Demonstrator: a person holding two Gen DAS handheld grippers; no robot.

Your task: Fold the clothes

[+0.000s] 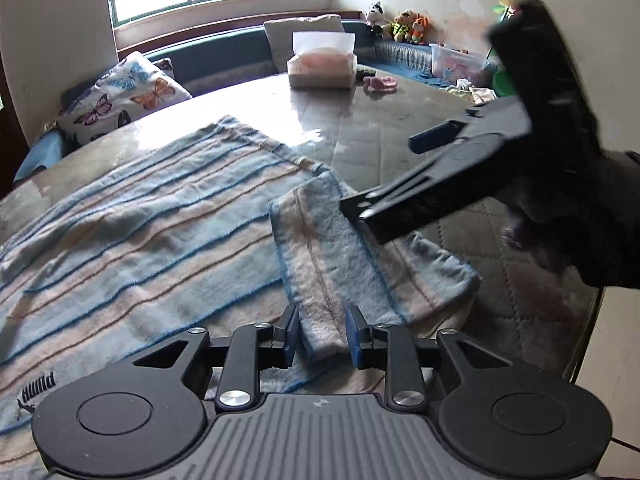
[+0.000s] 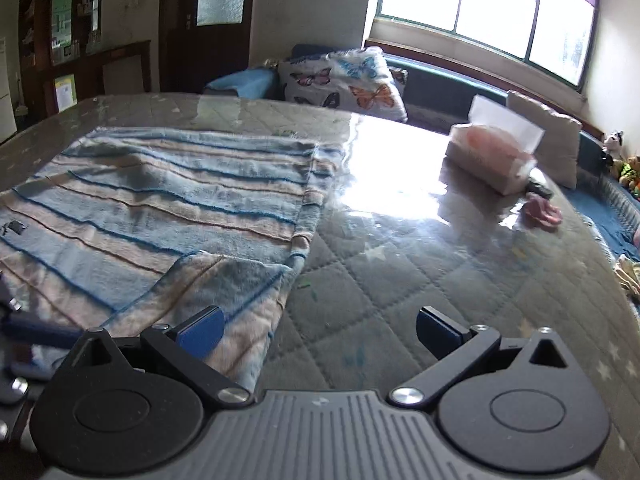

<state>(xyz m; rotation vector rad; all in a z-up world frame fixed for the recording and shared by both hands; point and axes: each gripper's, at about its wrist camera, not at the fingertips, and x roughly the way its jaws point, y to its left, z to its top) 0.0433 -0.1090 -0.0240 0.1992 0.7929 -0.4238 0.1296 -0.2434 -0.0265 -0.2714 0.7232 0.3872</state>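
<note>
The striped towel [image 1: 132, 216] lies flat on the table [image 1: 380, 136], its stripes and long axis running from the near left edge toward the tissue box [image 1: 322, 68]. Its near corner is folded back into a narrow flap [image 1: 336, 264] pointing away toward the box. The left gripper [image 1: 323, 334] is pinching that flap's near end between its blue pads. The right gripper [image 2: 318, 330] hangs spread wide over the towel's right edge, holding nothing. White tissue sticks up out of the box; a small pink thing [image 1: 380, 83] lies just right of it.
</note>
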